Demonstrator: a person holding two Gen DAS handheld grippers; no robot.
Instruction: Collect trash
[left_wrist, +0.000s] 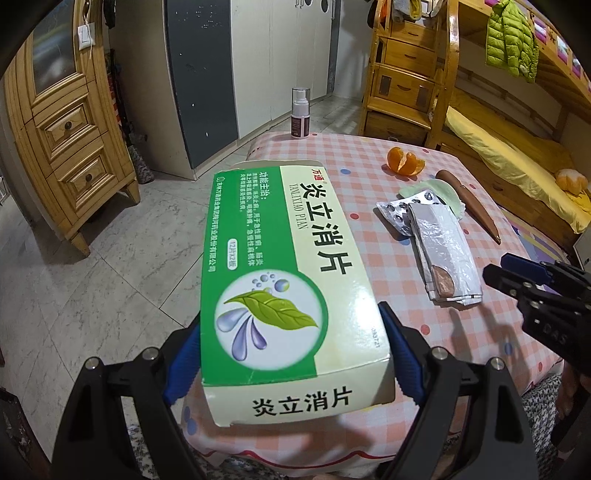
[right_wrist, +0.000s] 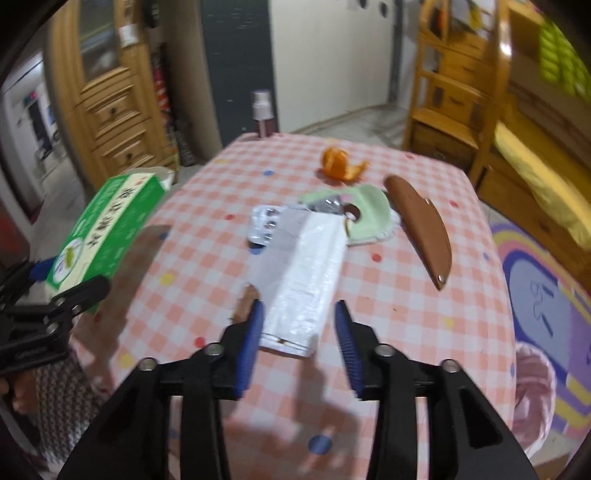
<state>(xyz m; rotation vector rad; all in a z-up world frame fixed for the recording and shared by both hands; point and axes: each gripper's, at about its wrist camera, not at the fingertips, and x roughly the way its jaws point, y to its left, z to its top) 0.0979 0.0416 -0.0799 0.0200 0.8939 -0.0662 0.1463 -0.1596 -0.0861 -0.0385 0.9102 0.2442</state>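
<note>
My left gripper (left_wrist: 291, 314) is shut on a green and white medicine box (left_wrist: 280, 258), its blue pads pressing both long sides; the box hangs over the table's left edge and shows at the left of the right wrist view (right_wrist: 107, 229). A folded silver wrapper (right_wrist: 306, 266) lies mid-table. My right gripper (right_wrist: 299, 310) stands open around the wrapper's near end, the right pad clear of it. Behind the wrapper lie a silver blister pack (right_wrist: 264, 225) and a pale green paper scrap (right_wrist: 369, 214). In the left wrist view the right gripper (left_wrist: 502, 267) shows at the right edge.
The table (right_wrist: 424, 332) has a pink checked cloth. On it are a peeled tangerine with peel (right_wrist: 338, 162), a brown pointed object (right_wrist: 424, 232) and a spray bottle (right_wrist: 263, 110) at the far edge. A bin with a pink liner (right_wrist: 532, 387) stands on the floor at right.
</note>
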